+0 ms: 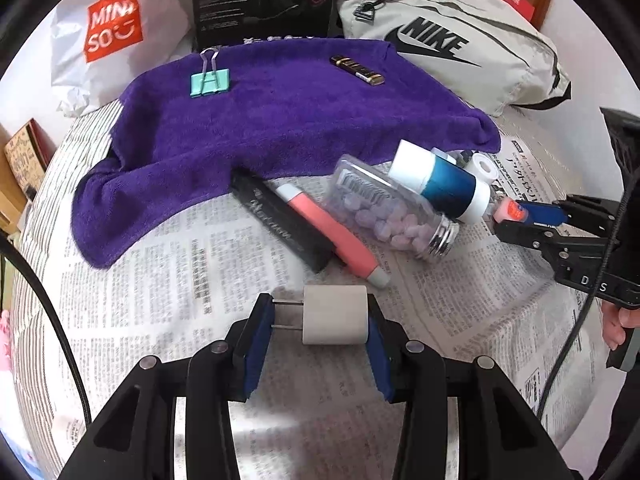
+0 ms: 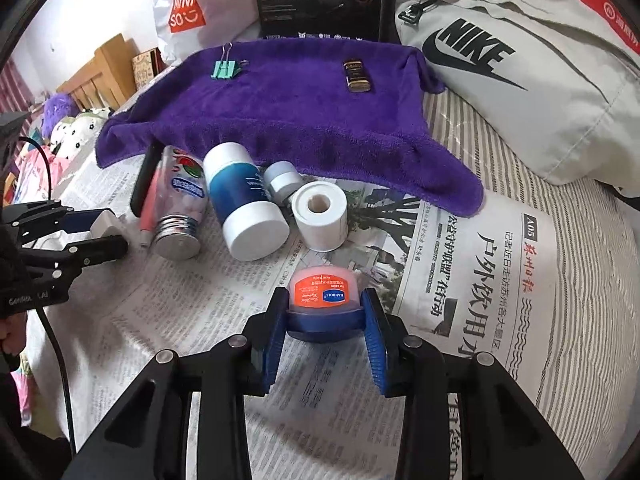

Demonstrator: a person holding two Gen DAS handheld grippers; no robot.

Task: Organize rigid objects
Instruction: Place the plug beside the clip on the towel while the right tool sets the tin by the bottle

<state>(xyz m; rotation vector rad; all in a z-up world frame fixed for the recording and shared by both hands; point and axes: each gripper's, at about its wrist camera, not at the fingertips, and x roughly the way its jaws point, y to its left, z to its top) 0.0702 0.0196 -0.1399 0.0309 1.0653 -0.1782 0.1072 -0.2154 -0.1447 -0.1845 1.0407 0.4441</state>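
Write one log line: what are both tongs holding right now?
left tongs: shut on white plug | right tongs: shut on lip balm jar | purple towel: binder clip, dark tube

wall: plain white [image 2: 80, 8] behind your bags
furniture: wooden headboard [image 2: 108, 68] on your left
surface: striped sheet [image 2: 592, 240] under newspaper [image 2: 200, 300]

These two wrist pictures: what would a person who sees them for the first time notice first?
First, the purple towel spread across the far half of the newspaper, with a green binder clip and a small dark tube lying on it. Next, what each gripper holds: the left gripper clamps a white plug adapter, and the right gripper clamps a small blue jar with an orange label.
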